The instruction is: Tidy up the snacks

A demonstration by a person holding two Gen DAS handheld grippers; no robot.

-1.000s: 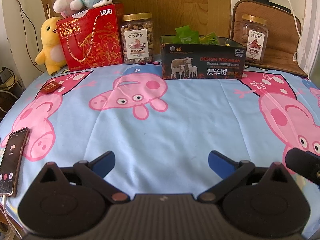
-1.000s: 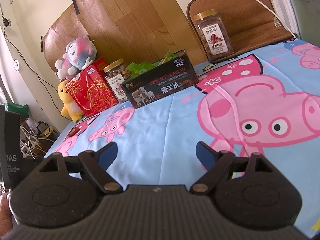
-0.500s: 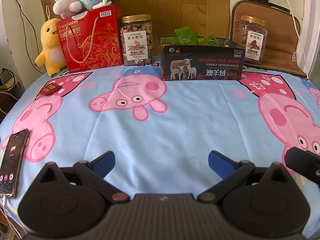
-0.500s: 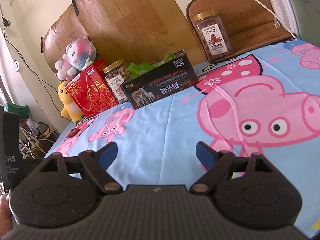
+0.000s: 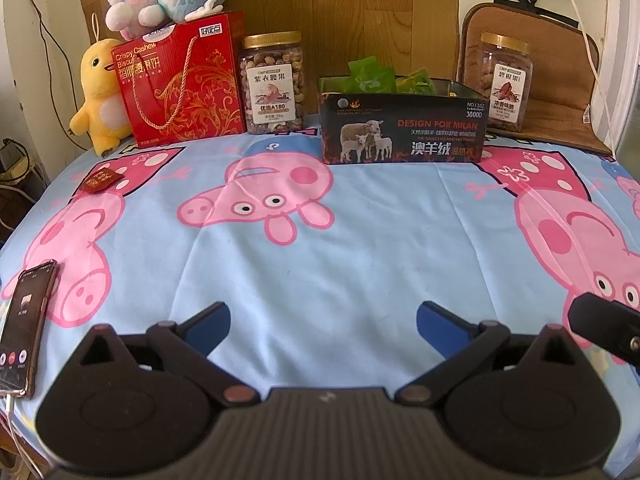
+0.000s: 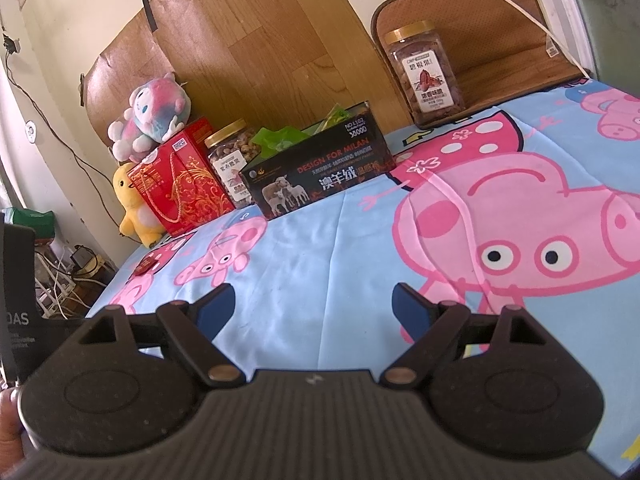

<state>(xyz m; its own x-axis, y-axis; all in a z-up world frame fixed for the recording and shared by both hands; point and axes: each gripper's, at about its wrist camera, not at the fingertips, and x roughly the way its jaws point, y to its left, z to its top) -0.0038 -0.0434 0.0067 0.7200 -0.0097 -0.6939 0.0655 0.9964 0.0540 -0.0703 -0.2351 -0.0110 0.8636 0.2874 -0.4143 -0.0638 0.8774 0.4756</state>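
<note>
While the left gripper [image 5: 323, 316] hovers with jaws spread and empty over a soft blue cartoon-pig cloth [image 5: 320, 248], its view shows a dark rectangular box [image 5: 404, 128] far across the cloth, green snack packets [image 5: 370, 76] poking from its open top; a clear ribbed nut jar [image 5: 273, 82] and a glossy red gift box [image 5: 182, 80] stand left of it, another jar [image 5: 506, 80] right, a small red packet [image 5: 100, 180] lies flat, a phone [image 5: 24, 340] at the near left edge. From the right wrist, the right gripper [image 6: 313, 306] likewise has jaws apart, holding nothing, wood-grain panel [image 6: 256, 44] behind the box [image 6: 320, 168]
</note>
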